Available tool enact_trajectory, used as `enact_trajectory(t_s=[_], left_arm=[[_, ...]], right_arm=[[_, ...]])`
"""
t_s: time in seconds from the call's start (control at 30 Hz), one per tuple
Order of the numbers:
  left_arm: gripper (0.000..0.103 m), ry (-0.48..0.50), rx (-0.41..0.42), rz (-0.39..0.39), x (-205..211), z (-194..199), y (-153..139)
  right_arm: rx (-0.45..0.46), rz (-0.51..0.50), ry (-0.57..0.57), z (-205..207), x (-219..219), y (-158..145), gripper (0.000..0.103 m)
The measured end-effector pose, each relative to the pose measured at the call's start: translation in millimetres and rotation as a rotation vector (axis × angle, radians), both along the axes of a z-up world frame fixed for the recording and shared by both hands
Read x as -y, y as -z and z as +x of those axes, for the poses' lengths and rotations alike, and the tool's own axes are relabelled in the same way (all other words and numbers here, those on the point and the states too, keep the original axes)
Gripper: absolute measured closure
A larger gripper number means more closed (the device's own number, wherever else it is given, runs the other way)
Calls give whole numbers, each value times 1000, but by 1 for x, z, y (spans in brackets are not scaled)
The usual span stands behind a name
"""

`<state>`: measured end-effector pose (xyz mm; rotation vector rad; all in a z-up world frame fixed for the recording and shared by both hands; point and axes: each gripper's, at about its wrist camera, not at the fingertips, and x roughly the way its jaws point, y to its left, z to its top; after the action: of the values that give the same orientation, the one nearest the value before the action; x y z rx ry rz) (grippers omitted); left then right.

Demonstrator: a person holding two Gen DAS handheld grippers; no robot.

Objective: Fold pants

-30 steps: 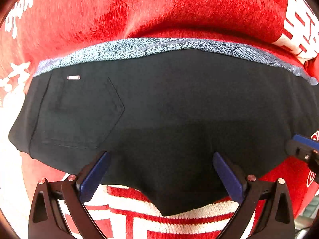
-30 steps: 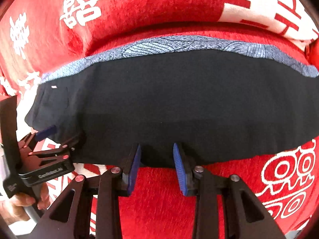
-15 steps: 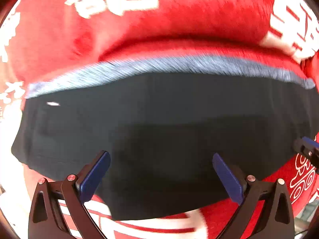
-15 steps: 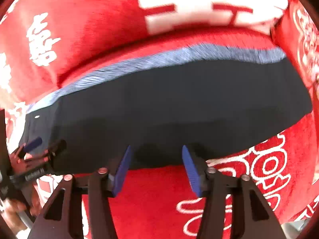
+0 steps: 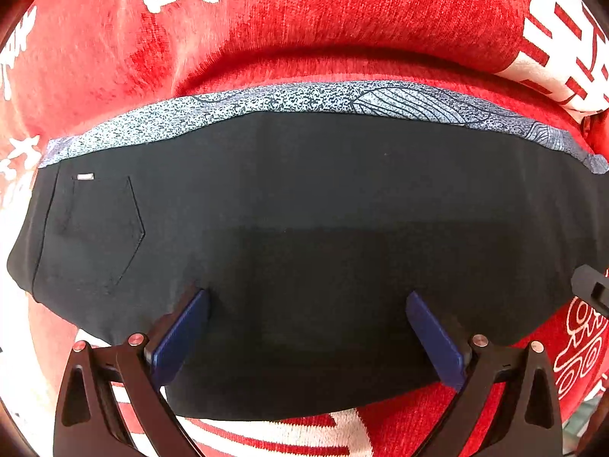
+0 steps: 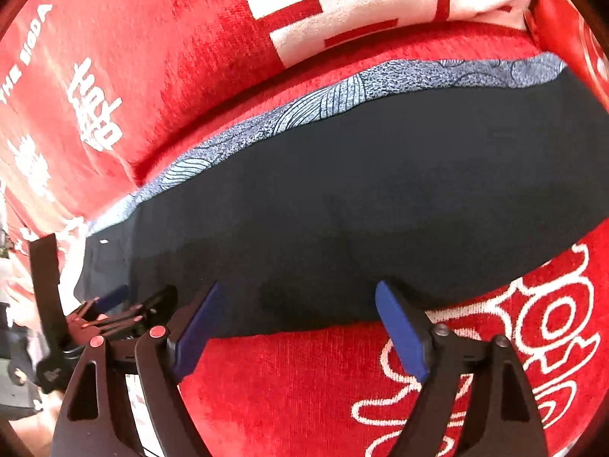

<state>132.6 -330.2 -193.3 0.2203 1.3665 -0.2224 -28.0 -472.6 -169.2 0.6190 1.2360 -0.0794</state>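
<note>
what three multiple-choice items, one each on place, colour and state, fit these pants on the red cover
1. Where does the patterned strip lie? A near edge of the pants B far edge C across the middle
2. What colour is the cover? A green B red with white print C plain grey
3. How is the left hand-held gripper? A open over the cloth B shut on the cloth C out of view

B: the patterned strip borders the far edge of the black pants.
B: the cover is red with white print.
A: the left hand-held gripper has jaws wide apart.
</note>
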Motion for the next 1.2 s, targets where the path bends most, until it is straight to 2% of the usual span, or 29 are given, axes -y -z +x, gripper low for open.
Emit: enact_trajectory(t_s=[0.13,0.33,0.43,0.5,0.6,0.7,0.73,0.77,0.9,0.97,1.03,1.07,1.1,1.17,1.2], left_arm=[[0,-18,2,11,0,2,-1],[0,-23,-3,13,-4,8,0],[0,-24,-11,17,-1,13,5],[0,-29,-15,37,2,12,4],[0,-39,-20,59,14,14,-3],[0,-35,-2,18,33,19,-14],[0,-23,0,5,43,21,-18],[0,-10,-3,-3,53,22,-19],[0,48,12,-29,101,25,-19],[0,77,-3,-19,122,25,-11],[0,103,-28,20,141,22,6],[0,99,-23,35,145,22,10],[0,76,5,17,145,21,9],[0,65,-2,12,144,23,10],[0,62,-4,7,143,23,10]], right_arm=[[4,-14,-47,3,-6,0,15],[14,51,-106,12,-12,5,1],[0,77,-101,14,-7,2,1],[20,105,-65,14,4,-5,6],[47,79,18,11,32,-15,14],[16,26,113,9,72,-16,40],[-8,8,144,8,88,-13,54],[-28,-3,159,6,98,-11,59],[-70,-82,141,6,122,-2,62],[-68,-134,141,6,129,0,62],[-63,-143,203,3,141,-3,60],[-37,-84,261,-3,149,-6,58],[-10,-23,303,-10,157,-7,57],[36,93,359,-23,162,-7,41],[53,140,373,-32,161,-6,39]])
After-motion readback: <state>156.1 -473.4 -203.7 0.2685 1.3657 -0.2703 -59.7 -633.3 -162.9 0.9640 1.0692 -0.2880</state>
